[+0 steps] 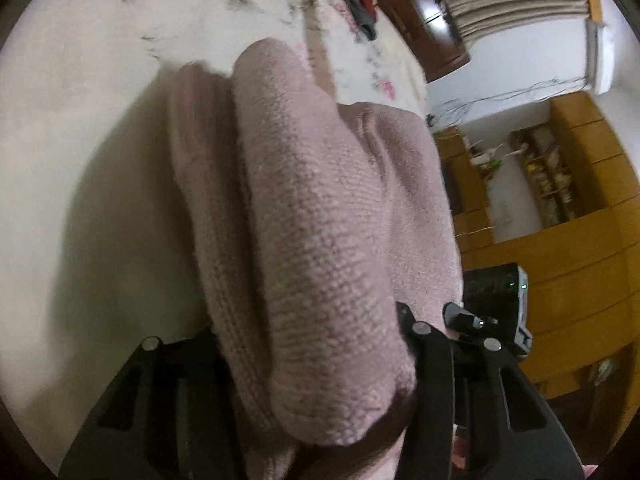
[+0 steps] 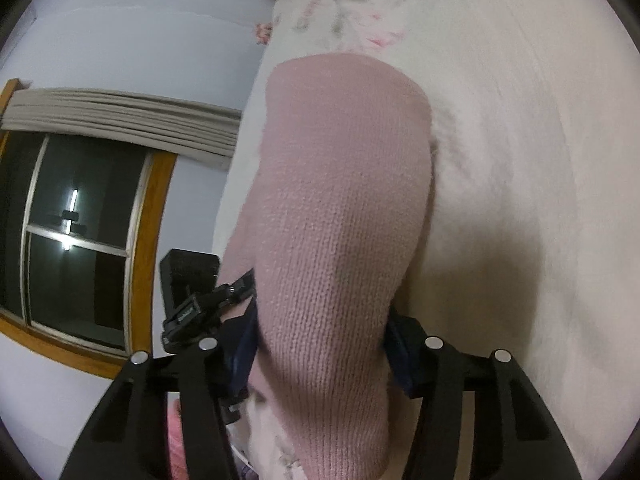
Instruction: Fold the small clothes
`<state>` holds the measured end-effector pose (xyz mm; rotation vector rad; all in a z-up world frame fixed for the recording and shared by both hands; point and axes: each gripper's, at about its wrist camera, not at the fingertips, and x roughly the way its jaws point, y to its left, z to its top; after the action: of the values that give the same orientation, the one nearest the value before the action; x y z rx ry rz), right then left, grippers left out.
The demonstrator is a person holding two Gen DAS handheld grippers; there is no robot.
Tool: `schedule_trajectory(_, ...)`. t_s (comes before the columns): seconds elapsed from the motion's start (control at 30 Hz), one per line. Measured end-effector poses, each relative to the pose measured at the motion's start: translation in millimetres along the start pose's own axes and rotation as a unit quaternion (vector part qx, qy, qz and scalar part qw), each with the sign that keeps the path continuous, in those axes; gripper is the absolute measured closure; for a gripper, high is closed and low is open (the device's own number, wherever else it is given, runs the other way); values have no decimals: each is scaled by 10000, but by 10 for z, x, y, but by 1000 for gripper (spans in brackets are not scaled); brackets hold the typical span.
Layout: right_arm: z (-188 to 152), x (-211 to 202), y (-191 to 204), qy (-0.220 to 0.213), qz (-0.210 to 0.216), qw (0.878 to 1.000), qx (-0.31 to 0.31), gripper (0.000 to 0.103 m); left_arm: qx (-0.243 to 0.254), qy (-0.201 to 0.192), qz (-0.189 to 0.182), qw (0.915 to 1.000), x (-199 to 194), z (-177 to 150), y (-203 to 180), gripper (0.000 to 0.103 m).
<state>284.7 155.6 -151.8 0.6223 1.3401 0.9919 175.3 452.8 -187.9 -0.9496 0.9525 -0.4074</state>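
Left wrist — pink knit garment (image 1: 320, 240) between fingers (image 1: 424, 360)

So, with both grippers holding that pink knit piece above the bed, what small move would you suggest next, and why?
Probably lower it onto the bedspread. The pink knit garment hangs bunched from the right gripper and drapes in thick folds from the left gripper, casting a shadow on the sheet, so it appears lifted. Laying it flat should let a fold be made.
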Motion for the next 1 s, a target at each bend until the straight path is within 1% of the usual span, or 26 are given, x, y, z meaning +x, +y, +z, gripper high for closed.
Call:
schedule_trajectory(0.07, 8, -155, 44, -40, 22, 10000, -86, 47, 2, -54, -176, 9998, -35, -83, -101, 60)
schedule_trajectory(0.17, -95, -455, 180, -135, -10, 9996, -265, 48, 129, -42, -393, 9991, 21, -258, -384, 60)
schedule_trajectory(0.3, -355, -1038, 226, -292, -57, 9988, -391, 48, 355, 61, -620, 9974, 176, -599, -828, 60)
schedule_trajectory(0.37, -491, -1270, 215, -325, -89, 9987, -379, 47, 440, 113, -669, 9967, 238, -760, -1001, 60)
schedule_trajectory(0.43, -647, -1517, 187, -345, -145, 9987, -336, 47, 602, 200, -651, 9959, 339, -972, -1229, 59)
schedule_trajectory(0.5, -790, -1728, 161, -358, -212, 9986, -328, 47, 663, 288, -649, 9953, 432, -1168, -1377, 59)
schedule_trajectory(0.67, -1180, -2188, 4, -398, -441, 9979, -275, 47, 659, 517, -605, 9947, 648, -1605, -1543, 59)
schedule_trajectory(0.77, -1359, -2302, -142, -421, -492, 9978, -136, 47, 650, 671, -470, 9945, 823, -1832, -1575, 59)
schedule_trajectory(0.83, -1487, -2335, -308, -406, -575, 9975, 9, 47, 687, 771, -299, 9942, 933, -1967, -1562, 59)
schedule_trajectory(1.0, -1720, -2216, -668, -329, -826, 9956, 291, 47, 715, 848, 29, 9938, 1143, -2150, -1408, 58)
